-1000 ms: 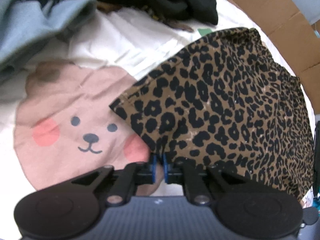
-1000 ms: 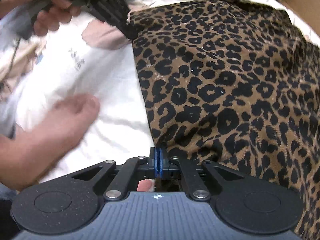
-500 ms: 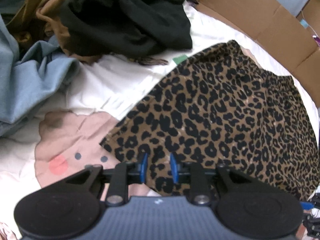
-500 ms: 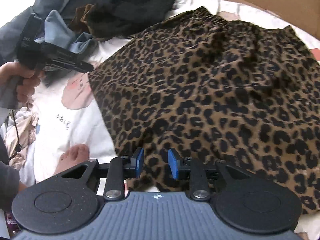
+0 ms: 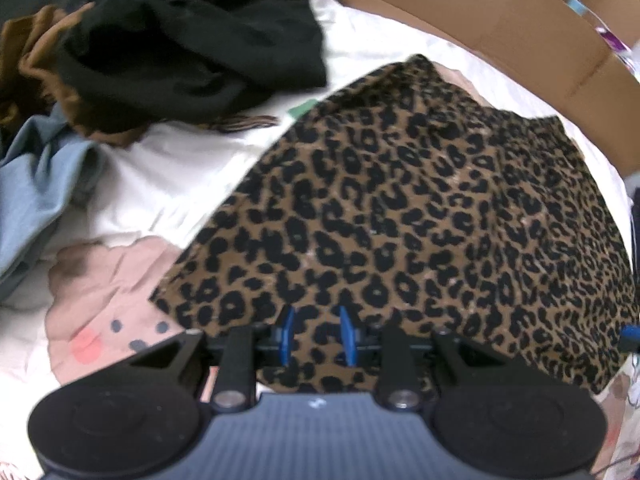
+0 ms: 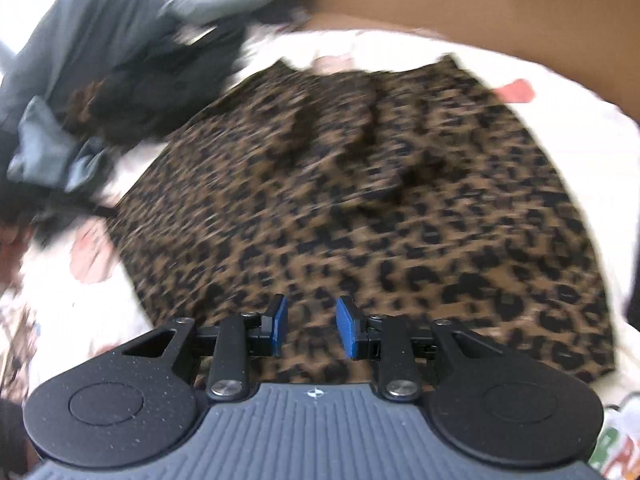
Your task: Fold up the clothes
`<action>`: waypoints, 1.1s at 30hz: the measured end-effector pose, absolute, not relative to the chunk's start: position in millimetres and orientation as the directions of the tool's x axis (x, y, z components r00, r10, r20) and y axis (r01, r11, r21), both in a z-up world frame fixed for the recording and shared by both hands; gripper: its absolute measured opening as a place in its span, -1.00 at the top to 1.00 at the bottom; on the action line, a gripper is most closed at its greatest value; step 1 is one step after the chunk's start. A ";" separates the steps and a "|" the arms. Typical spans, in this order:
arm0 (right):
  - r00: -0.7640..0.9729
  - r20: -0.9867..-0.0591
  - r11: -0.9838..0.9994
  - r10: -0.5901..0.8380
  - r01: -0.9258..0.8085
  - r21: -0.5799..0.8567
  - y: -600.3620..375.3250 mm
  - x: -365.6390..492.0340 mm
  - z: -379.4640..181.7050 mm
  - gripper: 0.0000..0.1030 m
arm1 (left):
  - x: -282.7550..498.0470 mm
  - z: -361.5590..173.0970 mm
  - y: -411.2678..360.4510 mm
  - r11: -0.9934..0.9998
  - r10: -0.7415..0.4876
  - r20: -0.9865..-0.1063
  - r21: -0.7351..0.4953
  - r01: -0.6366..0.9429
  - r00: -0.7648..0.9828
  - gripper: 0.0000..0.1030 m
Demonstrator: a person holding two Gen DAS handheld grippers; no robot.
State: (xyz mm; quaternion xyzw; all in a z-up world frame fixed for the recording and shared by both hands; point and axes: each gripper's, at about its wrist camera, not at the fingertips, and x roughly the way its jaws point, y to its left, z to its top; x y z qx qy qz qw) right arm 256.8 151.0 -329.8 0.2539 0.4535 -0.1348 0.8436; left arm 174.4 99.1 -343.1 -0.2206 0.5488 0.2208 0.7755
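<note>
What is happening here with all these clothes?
A person is folding clothes with a hand-held gripper in each hand. The leopard-print garment lies spread on the white bedding. Both the left hand-held gripper and the right hand-held gripper are open above its near edge, holding nothing. Other clothes are piled behind.

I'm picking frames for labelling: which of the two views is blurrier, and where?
Right wrist view: heavy motion smear across the leopard-print garment and dark clothes pile; its tongs stay sharp. Left wrist view: milder softness, spots still distinct; fisheye bends the cardboard.
</note>
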 end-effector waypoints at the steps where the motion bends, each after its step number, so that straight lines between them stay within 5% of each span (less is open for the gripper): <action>1: 0.549 -0.835 0.820 -0.020 0.487 0.301 144.3 252.0 -329.8 0.34 | 177.3 -345.2 93.8 0.814 0.092 -0.949 -0.103 -0.571 0.303 0.51; 21: 0.329 -0.878 0.625 -0.348 0.780 0.044 60.3 153.4 -356.3 0.25 | 221.9 -380.2 -11.6 0.930 -0.163 -0.937 -0.251 -0.268 0.310 0.51; 33: 0.310 -0.889 0.642 -0.337 0.766 0.024 52.7 147.9 -374.8 0.12 | 222.5 -406.4 -51.8 0.941 -0.254 -0.937 -0.297 -0.162 0.238 0.51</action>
